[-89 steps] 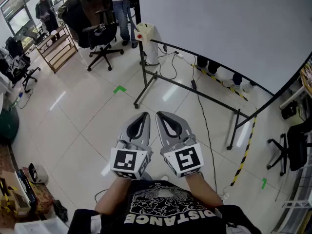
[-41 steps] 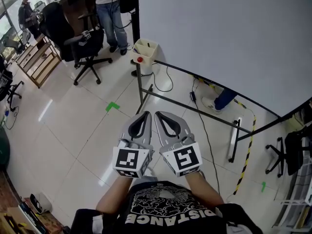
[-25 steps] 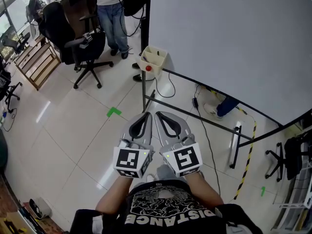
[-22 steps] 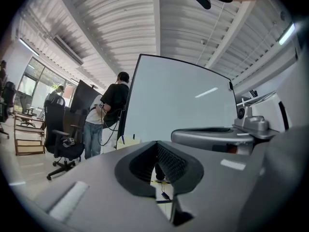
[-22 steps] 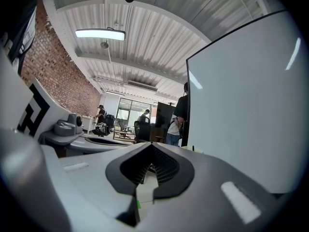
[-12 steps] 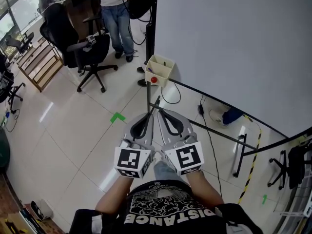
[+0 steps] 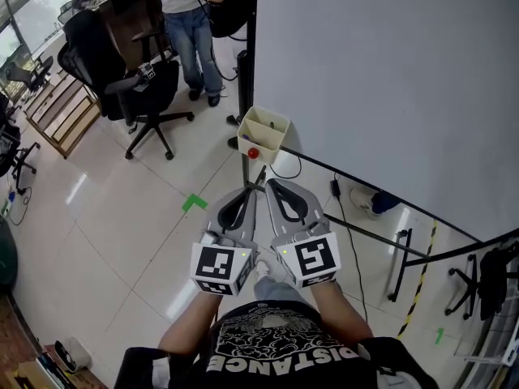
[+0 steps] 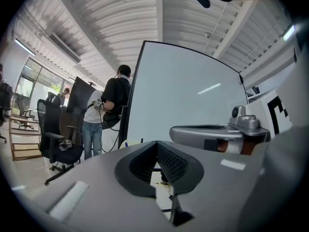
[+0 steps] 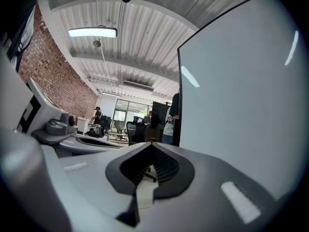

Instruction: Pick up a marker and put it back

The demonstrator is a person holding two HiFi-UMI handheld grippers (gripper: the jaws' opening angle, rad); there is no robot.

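Ahead, beige marker box [image 7: 263, 132], red-spotted, left hand-held gripper [image 7: 246, 190], right hand-held gripper [image 7: 272, 183], both pressed together.

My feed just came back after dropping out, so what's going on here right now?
A person facing the whiteboard holds the left gripper and right gripper side by side in front of the body. Both have their jaws together with nothing between them. They point toward the beige holder box at the board's lower corner. Neither has picked anything up yet.
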